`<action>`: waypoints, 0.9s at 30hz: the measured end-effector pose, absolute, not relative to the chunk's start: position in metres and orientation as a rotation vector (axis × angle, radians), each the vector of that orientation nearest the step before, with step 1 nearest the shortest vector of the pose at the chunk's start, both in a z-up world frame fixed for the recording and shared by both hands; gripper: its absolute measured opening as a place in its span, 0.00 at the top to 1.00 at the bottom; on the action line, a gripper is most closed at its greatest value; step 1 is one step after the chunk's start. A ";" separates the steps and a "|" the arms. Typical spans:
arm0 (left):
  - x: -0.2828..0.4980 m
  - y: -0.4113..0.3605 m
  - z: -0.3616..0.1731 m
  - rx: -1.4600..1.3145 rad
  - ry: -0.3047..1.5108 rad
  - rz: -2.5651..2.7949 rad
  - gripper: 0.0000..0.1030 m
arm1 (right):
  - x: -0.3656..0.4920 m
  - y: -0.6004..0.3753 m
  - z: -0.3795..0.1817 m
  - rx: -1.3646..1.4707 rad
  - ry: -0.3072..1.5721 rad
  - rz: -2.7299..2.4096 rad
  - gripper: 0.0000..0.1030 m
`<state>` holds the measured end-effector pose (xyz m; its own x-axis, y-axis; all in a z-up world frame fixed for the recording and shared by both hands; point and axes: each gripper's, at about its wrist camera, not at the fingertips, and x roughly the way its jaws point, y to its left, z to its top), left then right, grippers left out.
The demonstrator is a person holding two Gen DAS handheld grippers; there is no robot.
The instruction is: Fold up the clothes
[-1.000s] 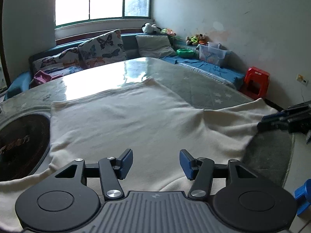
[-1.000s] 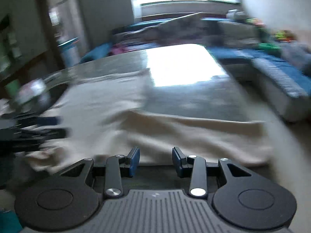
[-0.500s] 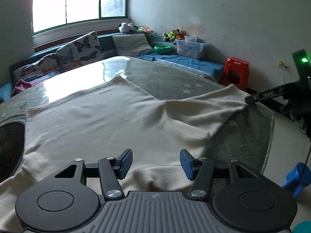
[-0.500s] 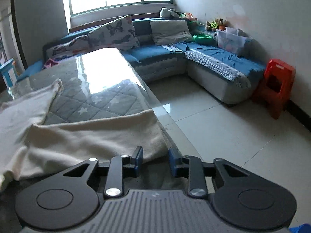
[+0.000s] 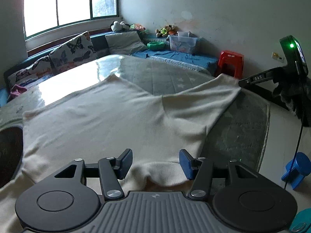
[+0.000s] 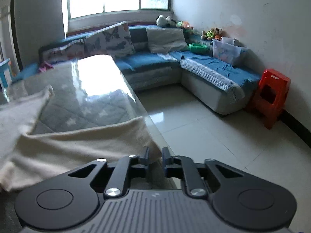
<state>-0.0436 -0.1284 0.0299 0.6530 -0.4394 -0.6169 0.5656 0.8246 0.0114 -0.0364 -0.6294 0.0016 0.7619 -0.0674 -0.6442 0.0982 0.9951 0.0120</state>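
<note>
Cloth (image 5: pixel 108 116), cream-coloured, lay spread flat over the glass-topped counter (image 5: pixel 155 73), one sleeve (image 6: pixel 81 141) stretching toward the counter's edge nearest the red stool (image 6: pixel 270 95). At the cloth's near hem the left hand-held gripper (image 5: pixel 155 162) hovered with its blue pads wide apart and nothing between them. At the sleeve's end the right hand-held gripper (image 6: pixel 155 156) had its jaws nearly closed, a narrow gap left; whether any fabric was pinched there could not be told. Beyond the counter stood a blue sofa (image 6: pixel 155 62).
</note>
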 end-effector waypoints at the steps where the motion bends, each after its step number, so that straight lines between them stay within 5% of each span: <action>1: -0.043 -0.129 0.033 0.212 0.629 -0.580 0.46 | -0.036 -0.630 0.001 0.051 0.700 -0.090 0.73; 10: -0.032 -0.143 0.039 0.203 0.602 -0.609 0.51 | -0.032 -0.635 -0.004 0.101 0.712 -0.085 0.72; 16: -0.031 -0.151 0.030 0.205 0.628 -0.638 0.52 | -0.030 -0.637 -0.001 0.106 0.687 -0.080 0.94; 27: -0.030 -0.166 0.017 0.220 0.634 -0.684 0.52 | -0.028 -0.633 0.032 0.097 0.583 -0.064 0.95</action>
